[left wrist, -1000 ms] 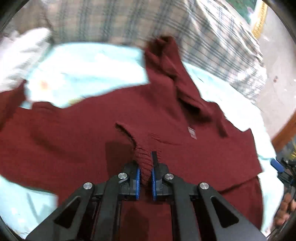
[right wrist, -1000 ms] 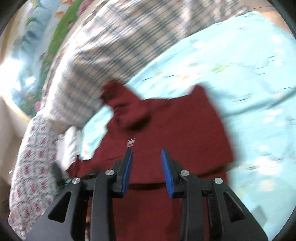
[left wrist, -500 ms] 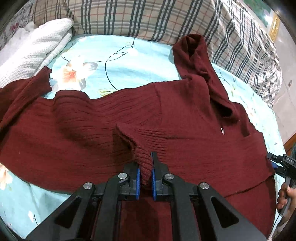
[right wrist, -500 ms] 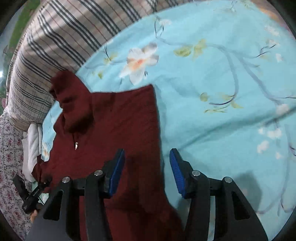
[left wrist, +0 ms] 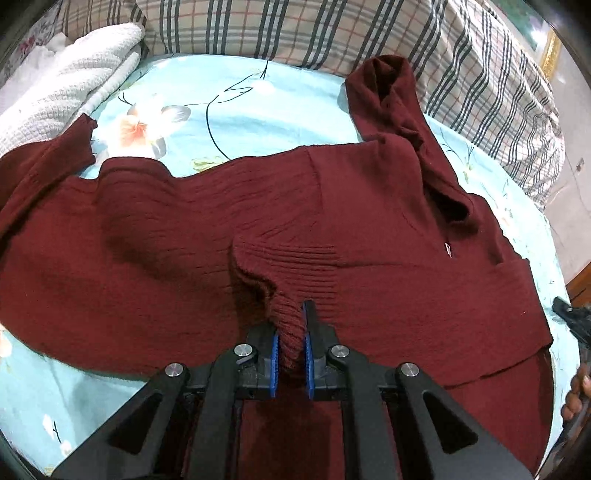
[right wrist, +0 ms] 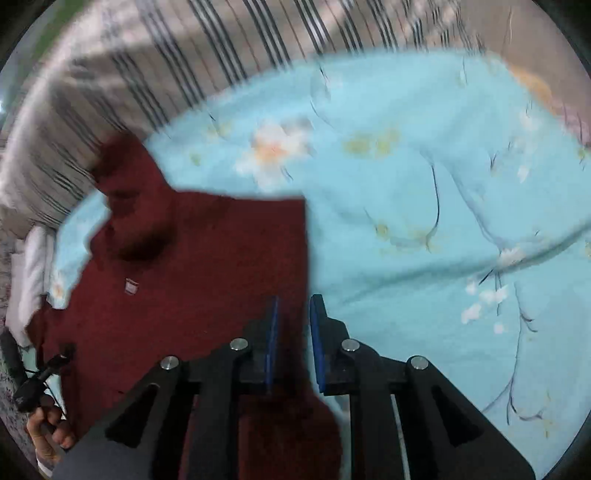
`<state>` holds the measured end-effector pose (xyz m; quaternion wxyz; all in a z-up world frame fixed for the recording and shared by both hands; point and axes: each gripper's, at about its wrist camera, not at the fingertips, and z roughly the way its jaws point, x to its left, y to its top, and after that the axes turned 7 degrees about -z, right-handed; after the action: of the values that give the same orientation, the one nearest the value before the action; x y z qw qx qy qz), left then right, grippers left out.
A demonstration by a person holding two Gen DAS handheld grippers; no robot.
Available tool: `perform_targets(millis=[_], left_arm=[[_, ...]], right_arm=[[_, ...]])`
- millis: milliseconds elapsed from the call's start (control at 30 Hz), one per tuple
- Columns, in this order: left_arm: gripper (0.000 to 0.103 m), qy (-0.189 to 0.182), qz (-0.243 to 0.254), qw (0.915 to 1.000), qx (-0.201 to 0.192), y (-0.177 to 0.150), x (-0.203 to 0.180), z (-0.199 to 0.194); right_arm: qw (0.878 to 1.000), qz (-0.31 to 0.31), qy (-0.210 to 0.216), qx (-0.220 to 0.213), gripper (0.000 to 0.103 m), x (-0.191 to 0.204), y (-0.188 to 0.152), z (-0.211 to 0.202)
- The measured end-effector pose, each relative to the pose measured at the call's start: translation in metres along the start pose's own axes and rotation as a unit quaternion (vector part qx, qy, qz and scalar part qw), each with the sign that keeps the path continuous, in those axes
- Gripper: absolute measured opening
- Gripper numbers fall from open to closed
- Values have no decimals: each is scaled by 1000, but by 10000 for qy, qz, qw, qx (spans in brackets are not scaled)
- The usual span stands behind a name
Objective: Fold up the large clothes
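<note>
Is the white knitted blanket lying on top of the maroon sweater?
No, the white knitted blanket sits folded at the bed's far left corner, beside the maroon sweater, not on it.

Maroon ribbed sweater [left wrist: 207,236], light-blue floral sheet [right wrist: 424,192], plaid pillow [left wrist: 332,33].

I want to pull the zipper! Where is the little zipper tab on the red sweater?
In the left wrist view the zipper tab sits right of centre on the maroon sweater, just below its hood.

Right gripper [right wrist: 293,345] narrowed around sweater [right wrist: 192,266] edge.
</note>
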<state>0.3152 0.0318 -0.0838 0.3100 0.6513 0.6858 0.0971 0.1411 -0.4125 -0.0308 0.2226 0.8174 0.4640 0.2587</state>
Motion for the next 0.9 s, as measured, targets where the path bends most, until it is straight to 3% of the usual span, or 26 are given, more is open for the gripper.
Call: perform_targets(millis=[67,167,267,333,400,500,633,733,800,867,900], left_arm=[[14,19,-22,10000,0,-1,-1,-2],[23,25,-58,10000,-53,-6,6,-17],[32,298,49,9989,-366,-5,23,-46],[67,689,46,9953,-683,4,41,-66],[81,1067,-35,9897,-953,14,59,-78],[82,1797,-53,9772,-1128,41,91,-77],[82,2631,244,9611,-803,67,120,-38],[83,2854,444,9561,-503,82,136,-6],[76,2768,407,9586,-524,87,140,-1],[37,2540,277,9648,-628,92,144,-9],[9,2187,229,9735,-621,93,144,-14]], right_arm=[[9980,-119,528,340,24,13,-7,13],[9960,49,261,855,27,3,-23,41],[9952,439,509,716,27,-8,-27,31],[9956,397,592,614,30,-2,-27,19],[9952,260,815,479,37,12,-29,3],[9932,48,1082,419,48,36,-37,-11],[9879,-2,1439,575,50,63,-50,-11],[9856,1,1538,707,50,76,-57,-5],[9844,-54,1569,790,50,80,-60,-3],[9843,-93,1565,812,50,82,-62,-3],[9843,-96,1565,808,50,83,-62,-2]])
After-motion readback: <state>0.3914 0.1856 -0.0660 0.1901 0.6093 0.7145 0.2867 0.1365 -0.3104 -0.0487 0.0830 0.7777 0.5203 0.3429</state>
